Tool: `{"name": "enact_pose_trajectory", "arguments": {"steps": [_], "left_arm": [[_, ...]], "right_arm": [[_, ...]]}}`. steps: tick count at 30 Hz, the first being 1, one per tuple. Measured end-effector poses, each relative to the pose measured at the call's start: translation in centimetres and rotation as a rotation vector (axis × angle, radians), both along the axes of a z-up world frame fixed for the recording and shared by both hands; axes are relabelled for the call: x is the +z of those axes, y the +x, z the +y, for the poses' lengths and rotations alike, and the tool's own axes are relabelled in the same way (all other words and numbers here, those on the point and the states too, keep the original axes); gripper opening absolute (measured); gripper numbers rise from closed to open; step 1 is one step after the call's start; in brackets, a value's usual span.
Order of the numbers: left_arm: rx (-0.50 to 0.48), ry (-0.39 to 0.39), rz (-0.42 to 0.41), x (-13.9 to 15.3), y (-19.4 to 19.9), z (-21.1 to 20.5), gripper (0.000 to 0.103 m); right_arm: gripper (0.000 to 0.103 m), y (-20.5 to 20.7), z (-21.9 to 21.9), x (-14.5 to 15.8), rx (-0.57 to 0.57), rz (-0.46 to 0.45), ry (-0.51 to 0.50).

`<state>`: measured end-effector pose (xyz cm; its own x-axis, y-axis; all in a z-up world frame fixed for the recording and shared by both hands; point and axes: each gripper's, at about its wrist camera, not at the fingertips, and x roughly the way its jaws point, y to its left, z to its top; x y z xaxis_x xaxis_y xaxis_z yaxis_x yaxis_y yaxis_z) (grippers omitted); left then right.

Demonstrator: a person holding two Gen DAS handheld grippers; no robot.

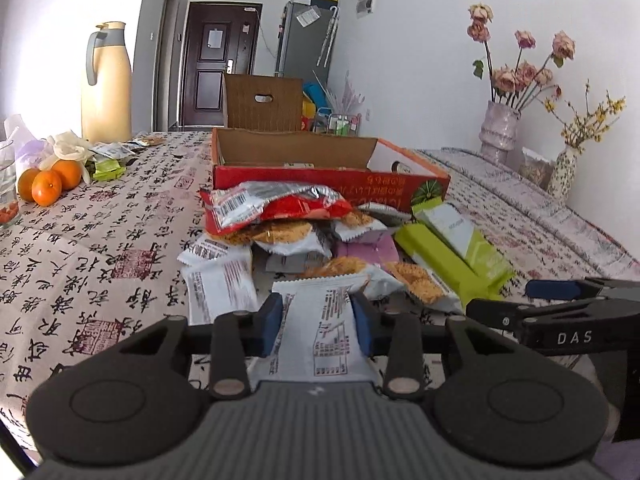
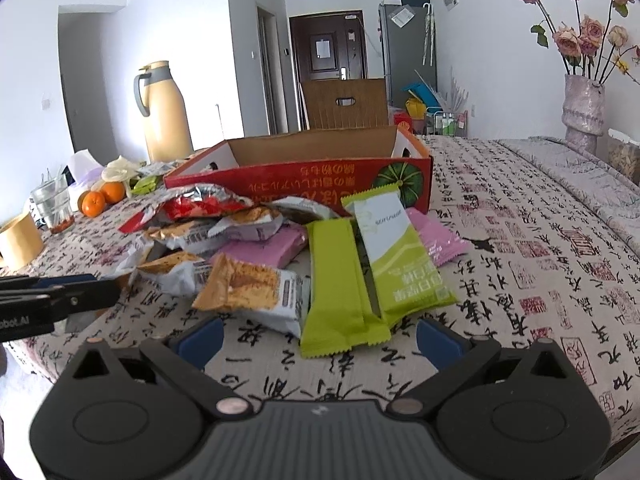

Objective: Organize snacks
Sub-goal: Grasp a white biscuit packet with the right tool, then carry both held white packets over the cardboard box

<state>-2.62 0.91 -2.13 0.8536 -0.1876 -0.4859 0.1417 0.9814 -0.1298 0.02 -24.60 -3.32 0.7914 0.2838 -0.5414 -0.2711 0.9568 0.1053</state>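
The left gripper (image 1: 319,322) is pinching a white printed snack packet (image 1: 320,320) just before the snack pile (image 2: 248,256) fronting the red cardboard box (image 2: 304,184); the right gripper (image 2: 318,342) is hovering, jaws spread, empty.

A glossy white plastic snack wrapper (image 1: 320,320) crinkles. The matt lime-green foil bar packets (image 2: 340,280) look smooth. The red printed cardboard box (image 2: 304,176) shows raw brown paperboard inside. The calligraphy-printed tablecloth (image 1: 100,248) is soft cloth.
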Motion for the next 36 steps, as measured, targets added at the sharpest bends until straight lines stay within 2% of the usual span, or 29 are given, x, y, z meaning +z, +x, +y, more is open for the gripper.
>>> {"name": "enact_pose_trajectory", "arguments": {"steps": [5,8,12,16,17,24,30,32,33,36], "left_arm": [[0.009,-0.018,-0.022,0.7,0.3,0.3,0.038],[0.019,-0.019,-0.023,0.8,0.6,0.4,0.038],[0.031,-0.022,-0.02,0.7,1.1,0.8,0.038],[0.034,-0.023,-0.019,0.7,1.3,1.0,0.038],[0.037,-0.025,-0.018,0.6,1.4,1.1,0.038],[0.031,-0.033,-0.011,0.4,2.0,1.5,0.038],[0.032,-0.038,-0.004,0.2,2.3,1.6,0.038],[0.035,-0.039,-0.003,0.1,2.3,1.6,0.038],[0.036,-0.039,-0.003,0.2,2.3,1.6,0.038],[0.038,-0.037,-0.006,0.3,2.3,1.6,0.038]], "right_arm": [[0.102,0.4,0.8,0.3,0.02,-0.02,0.004],[0.097,0.9,1.7,0.6,0.04,-0.035,-0.003],[0.08,2.1,3.3,0.6,0.07,-0.037,-0.02],[0.059,3.3,4.8,0.0,0.098,-0.004,-0.028],[0.057,3.6,5.2,-0.2,0.103,0.005,-0.033],[0.057,4.5,6.0,-1.7,0.087,0.059,-0.069],[0.059,4.1,6.4,-2.1,0.085,0.043,-0.098],[0.05,4.0,6.3,-2.1,0.095,0.038,-0.087],[0.036,3.8,6.3,-1.9,0.106,0.034,-0.084],[0.022,3.4,6.3,-1.7,0.126,0.022,-0.077]]}}
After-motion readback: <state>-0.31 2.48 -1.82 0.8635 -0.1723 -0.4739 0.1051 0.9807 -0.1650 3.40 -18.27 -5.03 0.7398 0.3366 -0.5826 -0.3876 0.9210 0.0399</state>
